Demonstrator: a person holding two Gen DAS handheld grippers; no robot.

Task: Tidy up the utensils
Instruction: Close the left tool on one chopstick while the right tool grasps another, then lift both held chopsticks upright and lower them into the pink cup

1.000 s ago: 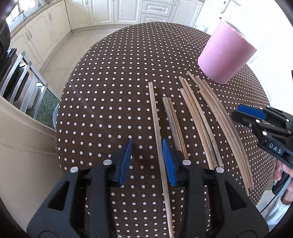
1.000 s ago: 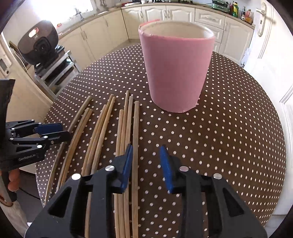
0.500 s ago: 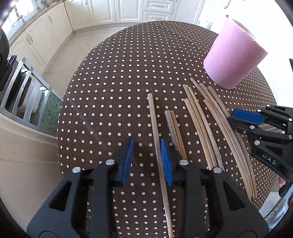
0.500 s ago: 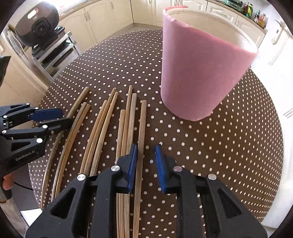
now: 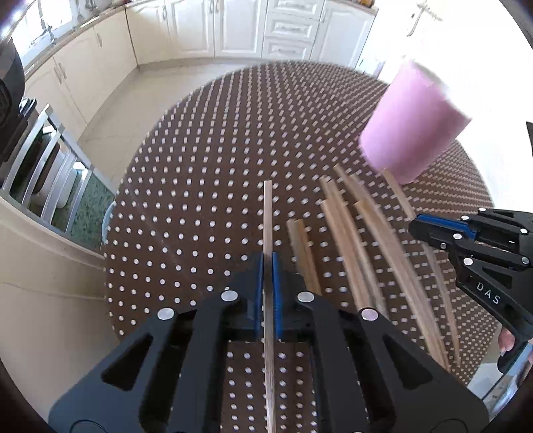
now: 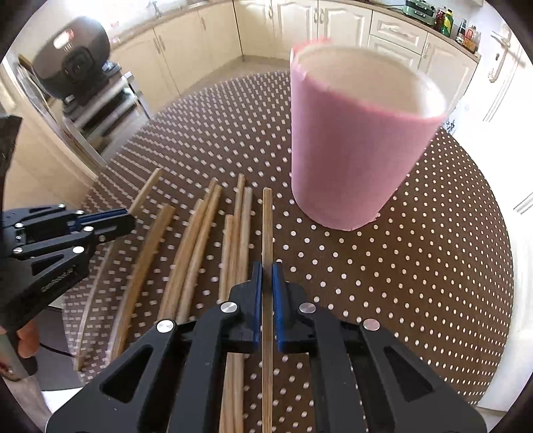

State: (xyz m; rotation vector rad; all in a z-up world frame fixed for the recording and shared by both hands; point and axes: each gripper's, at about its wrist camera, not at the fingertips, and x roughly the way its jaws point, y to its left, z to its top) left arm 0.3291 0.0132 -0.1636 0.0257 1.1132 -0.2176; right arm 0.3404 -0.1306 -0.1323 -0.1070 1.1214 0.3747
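Round tabletop (image 5: 200,186) with a brown cloth covered in white dots takes up most of both views. White kitchen cabinets (image 5: 240,26) run along behind it, and there's a dark round appliance (image 6: 71,63) on a metal rack off to one side.

Next biggest thing is one pink cup (image 6: 353,146), a tall open cylinder with a pale inside, standing upright on the tabletop at the far end of the sticks. In the left wrist view it looks smeared by motion blur.

Then the sticks. I count roughly ten thin light-wood sticks (image 6: 196,246), long and plain, a few slightly bowed. They lie side by side on the cloth, all pointing more or less toward the cup, some touching their neighbours in little bunches of two or three. The count is a bit shaky because they overlap near the bottom edge.

Two hand-held grippers, black with blue pads. The left hand-held gripper (image 5: 267,263) has its jaws pinched in tight on a single stick (image 5: 268,213), the one at the left edge of the row, set apart from the rest. The right hand-held gripper (image 6: 267,269) is likewise squeezed down on one stick (image 6: 267,219), the rightmost one, closest to the cup, with its far tip just beside the cup's base. Each stick runs straight out between the pads and back under the gripper body.
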